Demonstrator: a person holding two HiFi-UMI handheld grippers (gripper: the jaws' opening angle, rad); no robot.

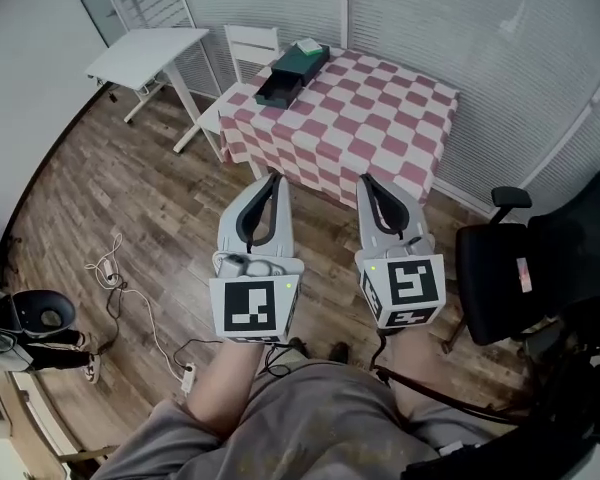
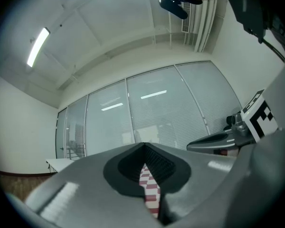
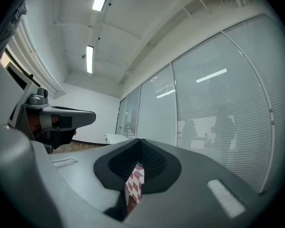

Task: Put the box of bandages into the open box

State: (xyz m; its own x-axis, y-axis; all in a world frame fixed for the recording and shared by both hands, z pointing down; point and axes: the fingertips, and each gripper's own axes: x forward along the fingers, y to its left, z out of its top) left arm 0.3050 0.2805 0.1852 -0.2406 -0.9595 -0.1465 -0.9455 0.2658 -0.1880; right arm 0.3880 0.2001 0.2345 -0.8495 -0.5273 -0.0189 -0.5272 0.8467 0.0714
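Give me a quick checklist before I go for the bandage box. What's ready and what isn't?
1. Left tool empty: ok, jaws together with nothing between them.
2. Right tool empty: ok, the same.
3. Jaws opened for a grasp: not ok, both are shut.
4. Bandage box in sight: ok, at the far corner of the checkered table, just beyond the open box.
5. Open box has room inside: cannot tell, its inside is dark and small from here.
6. Tools near the table: not ok, both hang over the floor, short of the near edge.
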